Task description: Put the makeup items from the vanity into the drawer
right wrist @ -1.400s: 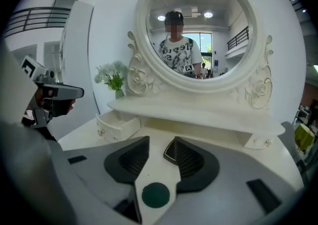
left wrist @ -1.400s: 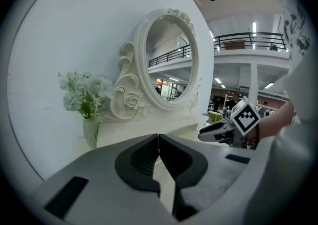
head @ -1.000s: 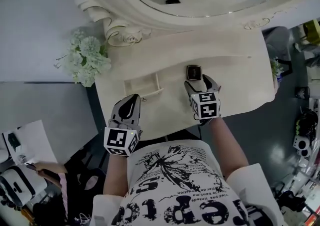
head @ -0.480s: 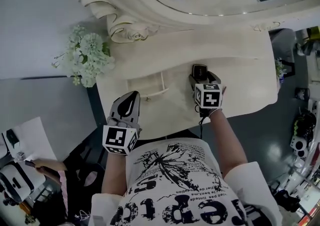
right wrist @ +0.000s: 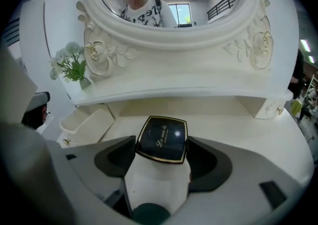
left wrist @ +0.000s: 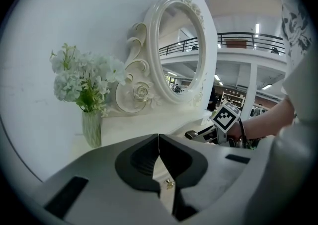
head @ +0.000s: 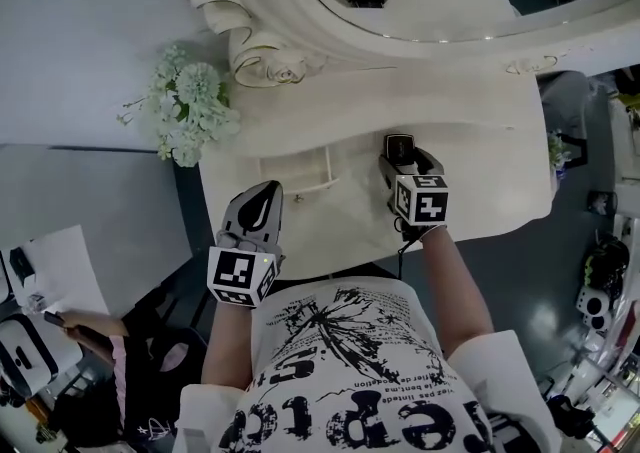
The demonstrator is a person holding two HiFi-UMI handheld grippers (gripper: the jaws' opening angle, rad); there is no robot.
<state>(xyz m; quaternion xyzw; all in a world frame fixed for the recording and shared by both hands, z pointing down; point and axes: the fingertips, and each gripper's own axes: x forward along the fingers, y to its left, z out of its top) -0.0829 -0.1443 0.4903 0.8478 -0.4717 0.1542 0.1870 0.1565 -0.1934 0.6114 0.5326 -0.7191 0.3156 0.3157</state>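
Our right gripper (right wrist: 162, 144) clamps the black, gold-trimmed square compact (right wrist: 164, 133) by its sides, mid-desk on the cream vanity desk (head: 480, 176). Left gripper (left wrist: 158, 142), jaws pressed together w/ nothing between, waits at the desk's front-left edge. To do this well, we reckon: lift level, carry left, lower into the small cream open drawer (head: 295, 169) before releasing.

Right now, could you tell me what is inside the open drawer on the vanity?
The drawer shows only its bare pale floor, with no makeup in it. The black compact sits between the right gripper's jaws. The drawer's back end, under the shelf, is covered.
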